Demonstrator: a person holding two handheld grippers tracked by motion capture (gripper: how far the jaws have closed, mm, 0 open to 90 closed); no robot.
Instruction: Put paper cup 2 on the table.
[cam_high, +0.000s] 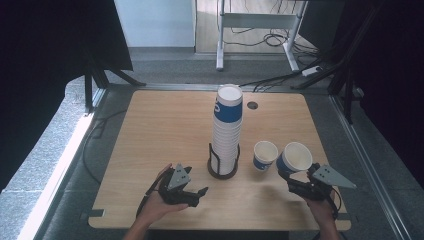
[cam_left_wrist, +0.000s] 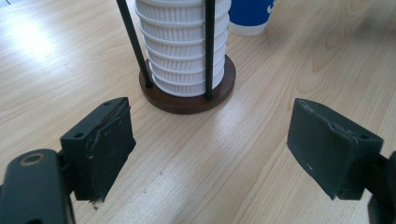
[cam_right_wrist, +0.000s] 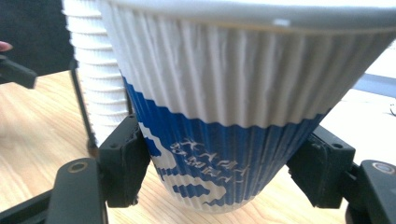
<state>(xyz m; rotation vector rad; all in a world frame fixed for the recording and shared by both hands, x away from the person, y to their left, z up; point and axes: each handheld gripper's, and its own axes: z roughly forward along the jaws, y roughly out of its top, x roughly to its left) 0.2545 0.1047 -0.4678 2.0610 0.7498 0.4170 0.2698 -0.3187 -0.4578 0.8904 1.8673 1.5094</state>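
High view: a cup (cam_high: 295, 157) is being held tilted above the table (cam_high: 150, 130) by the right gripper (cam_high: 292, 181), beside a second cup (cam_high: 264, 155).
Right gripper view: the jaws are being pressed against the cup's blue base.
Left gripper view: the left gripper (cam_left_wrist: 205, 154) is being held wide and empty before the stack (cam_left_wrist: 182, 42).

The held cup (cam_right_wrist: 233, 116) hides most of the cup stack (cam_right_wrist: 95, 70) behind.

A ribbed paper cup (cam_right_wrist: 224, 116), white above and blue below with white lettering, sits between black jaws, beside a white stack of cups (cam_high: 227, 131) in a dark brown holder (cam_left_wrist: 187, 95) on pale wood-grain table (cam_high: 165, 130).
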